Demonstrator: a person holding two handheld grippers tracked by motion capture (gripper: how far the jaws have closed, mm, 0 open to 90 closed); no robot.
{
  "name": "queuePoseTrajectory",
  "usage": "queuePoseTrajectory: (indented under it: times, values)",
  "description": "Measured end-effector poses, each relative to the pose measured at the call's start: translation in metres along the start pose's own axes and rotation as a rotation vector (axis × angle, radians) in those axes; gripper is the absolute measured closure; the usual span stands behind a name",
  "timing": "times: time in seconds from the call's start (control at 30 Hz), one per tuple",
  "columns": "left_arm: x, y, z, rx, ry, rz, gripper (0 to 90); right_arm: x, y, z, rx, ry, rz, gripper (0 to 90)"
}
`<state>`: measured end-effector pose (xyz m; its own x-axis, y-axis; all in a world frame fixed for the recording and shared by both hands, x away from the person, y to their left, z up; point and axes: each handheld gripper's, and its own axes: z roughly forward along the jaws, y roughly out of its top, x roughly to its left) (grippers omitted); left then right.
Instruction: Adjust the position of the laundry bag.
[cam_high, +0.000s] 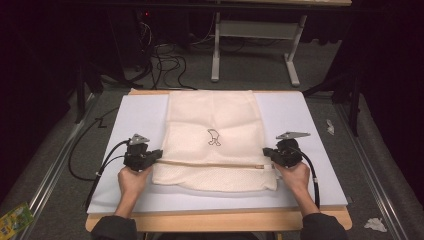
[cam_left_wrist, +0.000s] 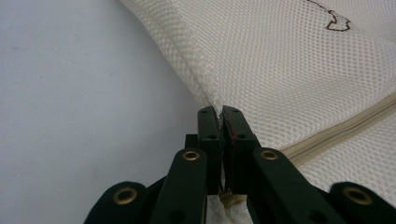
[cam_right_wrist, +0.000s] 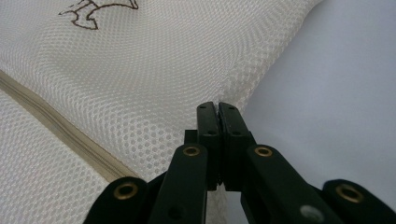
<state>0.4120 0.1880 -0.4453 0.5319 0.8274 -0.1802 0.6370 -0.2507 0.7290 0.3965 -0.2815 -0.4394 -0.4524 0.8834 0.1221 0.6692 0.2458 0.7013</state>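
Note:
A cream mesh laundry bag (cam_high: 212, 137) lies flat on the pale mat, with a small dark emblem (cam_high: 213, 137) at its middle and a zipper (cam_high: 210, 164) running across near its front. My left gripper (cam_high: 159, 153) is shut on the bag's left edge by the zipper line. In the left gripper view the jaws pinch the mesh seam (cam_left_wrist: 205, 95), with the zipper (cam_left_wrist: 345, 128) running off to the right. My right gripper (cam_high: 266, 152) is shut on the bag's right edge. In the right gripper view its jaws (cam_right_wrist: 218, 108) clamp the mesh hem (cam_right_wrist: 233, 88).
The pale mat (cam_high: 300, 115) covers a wooden table (cam_high: 225, 220) whose front edge shows below my hands. Cables (cam_high: 82, 160) trail off the left side. A table frame (cam_high: 250, 45) stands on the floor behind. Scraps of litter (cam_high: 375, 224) lie on the floor at right.

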Motion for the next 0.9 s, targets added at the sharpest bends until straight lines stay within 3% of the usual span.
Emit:
queuePoseTrajectory:
  times: [0.9]
  values:
    - [-0.003,-0.014,0.006,0.044,0.029,0.019,85.1,0.004,-0.009,0.01,0.05,-0.01,-0.004,88.4]
